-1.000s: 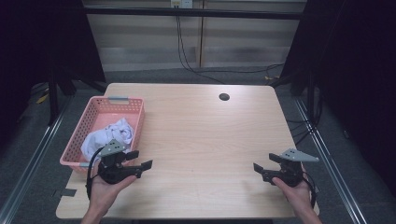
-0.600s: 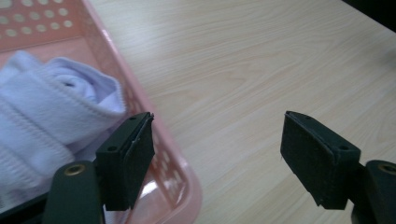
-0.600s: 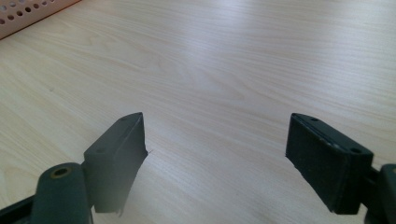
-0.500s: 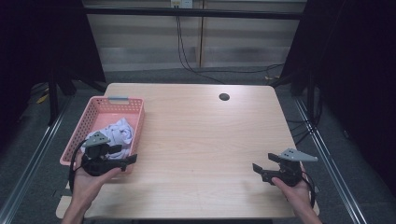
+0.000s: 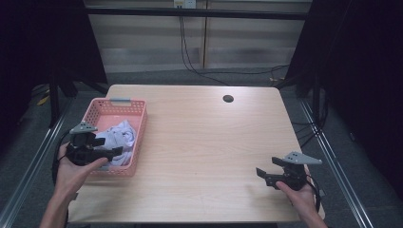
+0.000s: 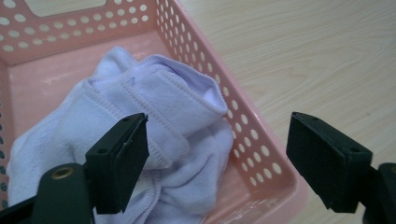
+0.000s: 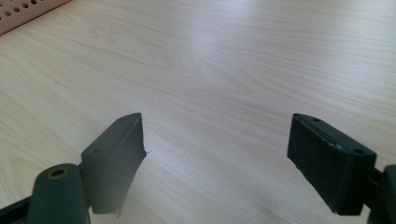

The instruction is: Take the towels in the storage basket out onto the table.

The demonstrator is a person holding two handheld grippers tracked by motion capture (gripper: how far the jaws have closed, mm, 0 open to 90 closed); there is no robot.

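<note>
Overhanging basket (image 6: 261,154), left gripper (image 6: 217,163).

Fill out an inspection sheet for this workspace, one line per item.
Surface: light wooden table, round hole near the far edge.
Job's things: pink basket at the table's left side, pale cloth bunched inside.
Clutter: nothing seen.
Grippers: left tool open over the basket's near corner, jaws just opening, nothing gripped; right tool open above bare wood.
Cables: black cables on the floor beyond the table.
Surroundings: dark curtains, grey floor.
</note>
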